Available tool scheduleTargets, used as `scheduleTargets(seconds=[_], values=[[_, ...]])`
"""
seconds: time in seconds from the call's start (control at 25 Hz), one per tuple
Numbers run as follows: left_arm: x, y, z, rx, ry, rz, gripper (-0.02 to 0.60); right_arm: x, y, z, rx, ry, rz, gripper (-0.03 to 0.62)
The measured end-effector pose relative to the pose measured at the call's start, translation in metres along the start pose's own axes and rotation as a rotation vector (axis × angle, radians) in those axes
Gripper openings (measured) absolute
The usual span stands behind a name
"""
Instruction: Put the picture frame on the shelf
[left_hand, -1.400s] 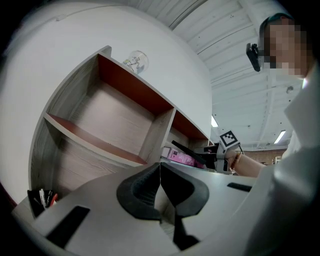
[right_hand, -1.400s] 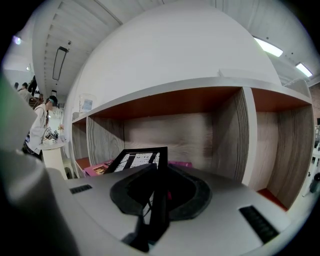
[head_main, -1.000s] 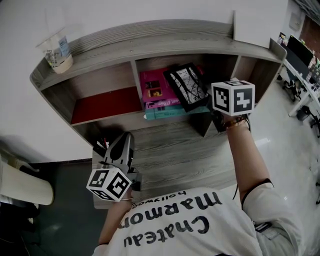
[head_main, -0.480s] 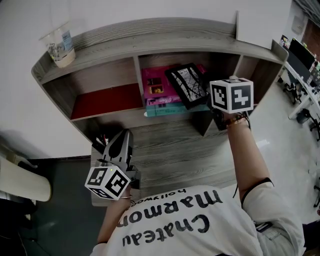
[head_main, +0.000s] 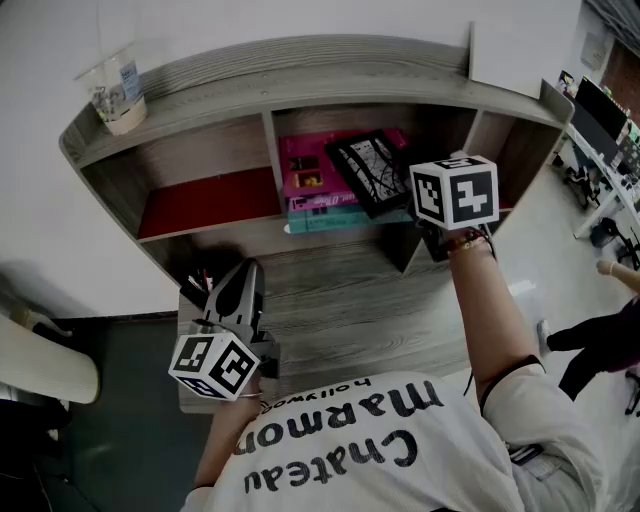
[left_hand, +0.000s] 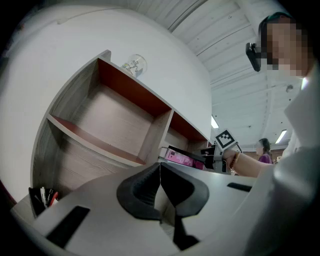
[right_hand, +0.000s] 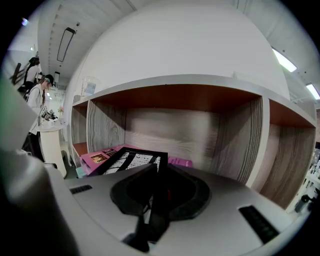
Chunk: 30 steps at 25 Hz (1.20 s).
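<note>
Nearly complete, release pending: right hand-held gripper (right_hand: 157, 186) is clasping the picture frame (head_main: 370, 172) lying on pink books (head_main: 303, 176) in the shelf (head_main: 330, 78); left hand-held gripper (left_hand: 160, 186) is idling, clenched empty.

picture frame (head_main: 368, 172): black, black-white print | book (head_main: 305, 168): pink | shelf (head_main: 300, 75): grey woodgrain

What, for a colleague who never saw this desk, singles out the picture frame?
Find the grey wooden shelf unit, then its middle compartment. There, atop the pink books, lies the picture frame: black-edged, with a black-and-white print, and gripped at its edge by the right gripper.
</note>
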<state>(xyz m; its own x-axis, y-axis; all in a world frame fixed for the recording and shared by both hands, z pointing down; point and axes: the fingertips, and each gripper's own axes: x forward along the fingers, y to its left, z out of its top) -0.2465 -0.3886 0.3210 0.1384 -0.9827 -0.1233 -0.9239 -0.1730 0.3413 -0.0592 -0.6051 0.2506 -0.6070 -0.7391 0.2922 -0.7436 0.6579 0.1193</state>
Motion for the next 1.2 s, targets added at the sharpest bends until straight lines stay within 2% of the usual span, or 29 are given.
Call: scheduleTargets(seconds=[0.48, 0.76, 1.12, 1.2], values=[[-0.003, -0.003, -0.008, -0.011, -0.002, 0.019, 0.018, -0.003, -0.001, 0.003, 0.018, -0.020, 0.019, 0.067], [0.005, -0.014, -0.010, -0.002, -0.017, -0.006, 0.018, -0.001, -0.001, 0.005, 0.016, -0.019, 0.031, 0.067], [0.003, -0.029, -0.009, 0.009, -0.021, -0.001, 0.017, -0.001, -0.002, 0.005, -0.003, -0.022, 0.014, 0.064], [0.002, -0.031, -0.010, 0.012, -0.018, 0.001, 0.018, 0.000, -0.003, 0.006, -0.002, -0.025, 0.009, 0.045]])
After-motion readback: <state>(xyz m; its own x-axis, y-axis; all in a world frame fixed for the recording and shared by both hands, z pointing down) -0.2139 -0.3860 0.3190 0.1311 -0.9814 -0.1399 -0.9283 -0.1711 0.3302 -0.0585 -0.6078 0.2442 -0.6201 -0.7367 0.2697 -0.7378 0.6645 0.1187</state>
